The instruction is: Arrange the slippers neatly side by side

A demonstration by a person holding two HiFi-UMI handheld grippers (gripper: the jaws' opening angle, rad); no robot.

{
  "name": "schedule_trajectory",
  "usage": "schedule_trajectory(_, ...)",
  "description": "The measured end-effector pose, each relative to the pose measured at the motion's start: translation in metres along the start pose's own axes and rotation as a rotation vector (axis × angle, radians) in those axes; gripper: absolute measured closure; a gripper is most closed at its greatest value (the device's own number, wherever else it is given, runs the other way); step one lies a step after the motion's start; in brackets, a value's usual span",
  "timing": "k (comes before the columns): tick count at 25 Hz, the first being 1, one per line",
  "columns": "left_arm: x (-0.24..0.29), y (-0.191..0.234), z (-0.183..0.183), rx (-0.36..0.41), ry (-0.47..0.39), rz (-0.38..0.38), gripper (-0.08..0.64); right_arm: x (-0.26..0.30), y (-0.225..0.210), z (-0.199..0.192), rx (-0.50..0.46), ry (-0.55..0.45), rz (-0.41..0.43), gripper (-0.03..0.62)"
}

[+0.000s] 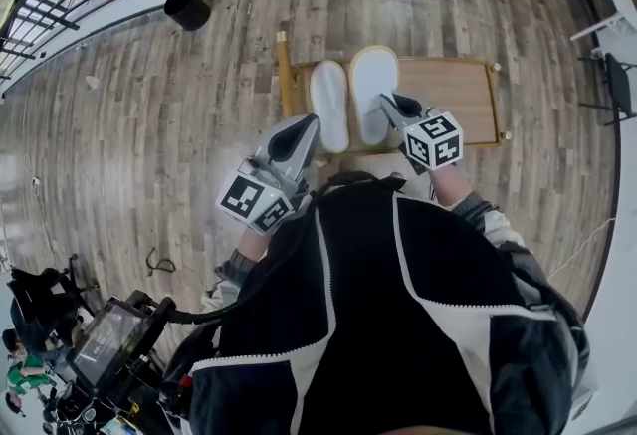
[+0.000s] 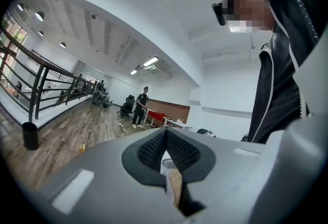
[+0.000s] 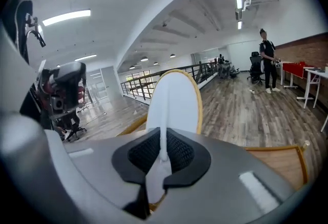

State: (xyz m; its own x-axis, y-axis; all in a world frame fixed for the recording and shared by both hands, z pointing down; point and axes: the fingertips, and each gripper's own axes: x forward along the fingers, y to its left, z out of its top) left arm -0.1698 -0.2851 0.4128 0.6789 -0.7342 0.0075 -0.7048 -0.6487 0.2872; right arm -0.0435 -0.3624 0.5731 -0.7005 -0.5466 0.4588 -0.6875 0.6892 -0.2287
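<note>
**Slippers, pair, white.**
- Right slipper [image 1: 373, 85]: soft, flat oval of fabric with a thin tan edging round the rim. It is on the wooden platform [image 1: 460, 97], toe pointing away from the person.
- Left slipper [image 1: 329, 105]: same shape and cloth. It lies flat just beside the right slipper and slightly nearer the person. Whether their sides touch cannot be told.

**Platform.** Low and rectangular, a pale wood panel inside a raised yellowish rim. It stands on a grey-brown plank floor [image 1: 149, 124].

**Right gripper** [image 3: 163, 155]. Smooth grey shell with black ribbed pads.
- The pads are clenched on a thin white edge at the near end of the right slipper.
- It is angled downward.
- Its cube [image 1: 434, 140] carries black-and-white square markers.

**Left gripper** [image 2: 165, 142]. Same build, with a like marker cube.
- The pads are pressed together with nothing between them.
- It is held level, its tip close to the left slipper's near end; contact cannot be told.

**Bin** [image 1: 187, 8]. Black and cylindrical, on the floor well apart from the platform.
</note>
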Motion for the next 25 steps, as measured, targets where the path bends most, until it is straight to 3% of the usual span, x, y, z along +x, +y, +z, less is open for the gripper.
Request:
schedule_trajectory(12, -0.02, 0.009, -0.001, -0.006, 0.005, 0.039, 0.541, 0.059, -0.041, -0.092, 0.064, 0.267, -0.089, 0.563)
schedule_trajectory(25, -0.027, 0.014, -0.004, -0.006, 0.014, 0.077, 0.541, 0.1, -0.08, -0.136, 0.057, 0.449, -0.15, 0.565)
